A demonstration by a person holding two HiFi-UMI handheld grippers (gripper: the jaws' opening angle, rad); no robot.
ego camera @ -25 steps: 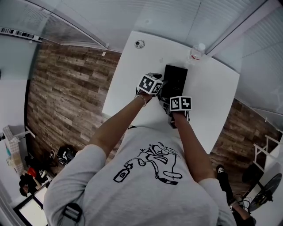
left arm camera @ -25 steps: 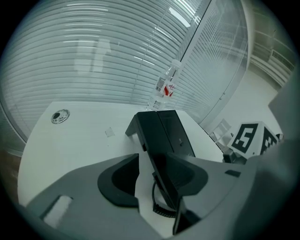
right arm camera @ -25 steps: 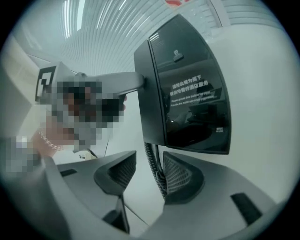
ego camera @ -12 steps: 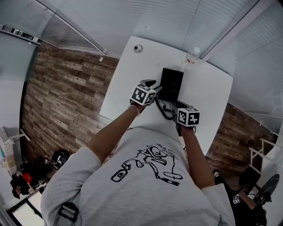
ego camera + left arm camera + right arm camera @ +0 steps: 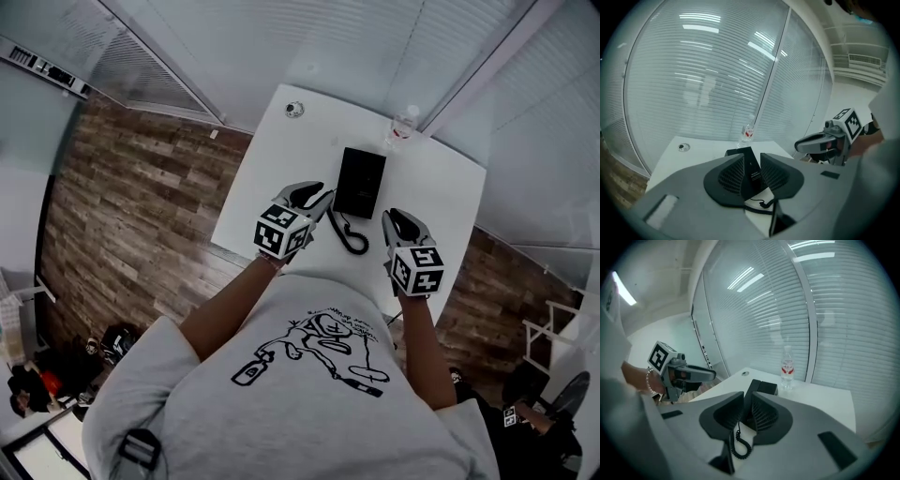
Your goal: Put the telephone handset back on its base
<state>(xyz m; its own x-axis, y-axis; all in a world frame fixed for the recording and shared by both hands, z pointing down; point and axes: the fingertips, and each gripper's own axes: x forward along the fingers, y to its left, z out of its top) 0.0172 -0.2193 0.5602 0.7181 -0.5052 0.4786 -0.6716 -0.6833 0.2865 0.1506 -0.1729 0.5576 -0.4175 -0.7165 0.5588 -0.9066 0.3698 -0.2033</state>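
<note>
The telephone (image 5: 360,182) is black, and so is its coiled cord (image 5: 349,236), on a white bench (image 5: 281,155). Behind the telephone, a clear bottle (image 5: 402,124) bears a red label. The floor (image 5: 122,206) shows brown wood planks. The person's T-shirt (image 5: 281,412) is grey with a black drawing.

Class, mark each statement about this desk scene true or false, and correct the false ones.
1. A water bottle stands on the white table beyond the telephone. True.
2. The left claw grips the telephone. False: it is up off the table, its jaws have just been closing, and nothing is between them.
3. The coiled cord lies on the table between the telephone and the person. True.
4. The right claw holds the water bottle. False: its jaws have just been closing too, on nothing, and the bottle stands apart near the table's far edge.
</note>
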